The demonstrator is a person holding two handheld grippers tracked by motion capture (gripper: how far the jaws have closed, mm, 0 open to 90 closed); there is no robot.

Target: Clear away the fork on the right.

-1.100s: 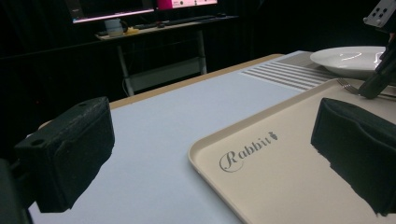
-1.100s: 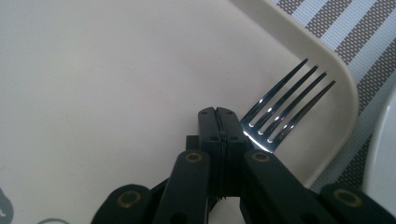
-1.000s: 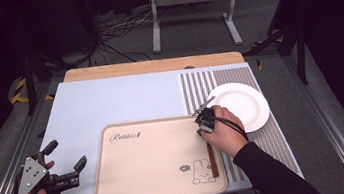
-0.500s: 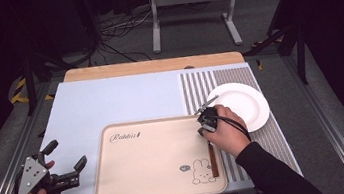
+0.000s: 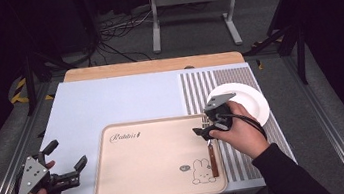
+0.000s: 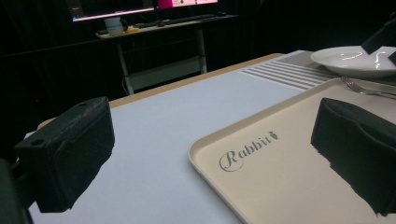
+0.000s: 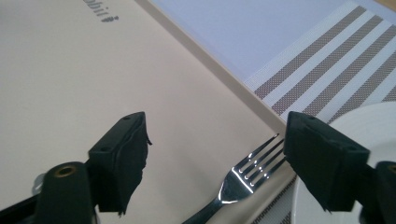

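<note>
**Op A:** Right, where does the fork stand on your side?

**Op B:** My right tongs have just been spreading their jaws, and nothing is pinched between them now. In the right gripper view the steel fork with the brown wooden handle lies below the gap, tines near the far corner of the beige plastic tray with the rabbit print. So I judge the fork is set down and let go.

**Op A:** Exactly where on the tray?

**Op B:** Along its right edge in the high view, fork handle pointing toward me, tines toward the round white plate. That plate sits just beyond the tray's corner on the grey-striped placemat, apart from the fork.

**Op A:** And the left?

**Op B:** My left tongs hang released over the pale blue surface left of the tray, jaws wide, holding nothing.

**Op A:** What remains?

**Op B:** I'd say the fork's placement is done. The plate is not on the tray, so if it belongs there, that move is yet to do. First I need to clear my right hand away.
</note>
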